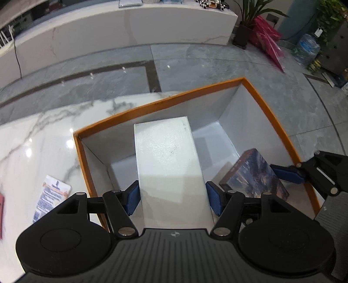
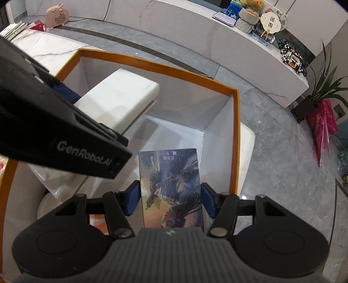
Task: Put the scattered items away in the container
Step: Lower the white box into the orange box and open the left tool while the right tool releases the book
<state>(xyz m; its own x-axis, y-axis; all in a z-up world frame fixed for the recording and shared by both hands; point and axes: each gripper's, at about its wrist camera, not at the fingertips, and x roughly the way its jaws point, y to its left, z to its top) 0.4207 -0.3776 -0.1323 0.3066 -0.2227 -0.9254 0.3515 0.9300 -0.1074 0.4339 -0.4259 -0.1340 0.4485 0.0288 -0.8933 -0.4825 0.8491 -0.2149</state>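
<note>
Lobby or reception area, likely an office. Long curved marble counter (image 2: 250, 54), polished grey tiled floor (image 1: 217, 63). Potted plant (image 1: 250, 19), water jug (image 1: 306, 49), trinkets on the counter.

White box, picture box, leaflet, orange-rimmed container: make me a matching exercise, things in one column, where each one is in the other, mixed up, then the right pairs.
Things
1. white box
2. picture box
3. leaflet
4. orange-rimmed container

Places
A. lying flat on the marble table, outside the container
B. between the fingers of the left gripper, over the container
C. standing on the marble table, open at the top
D. between the fingers of the right gripper, inside the container's rim

Pairs: 1-B, 2-D, 3-A, 4-C
</note>
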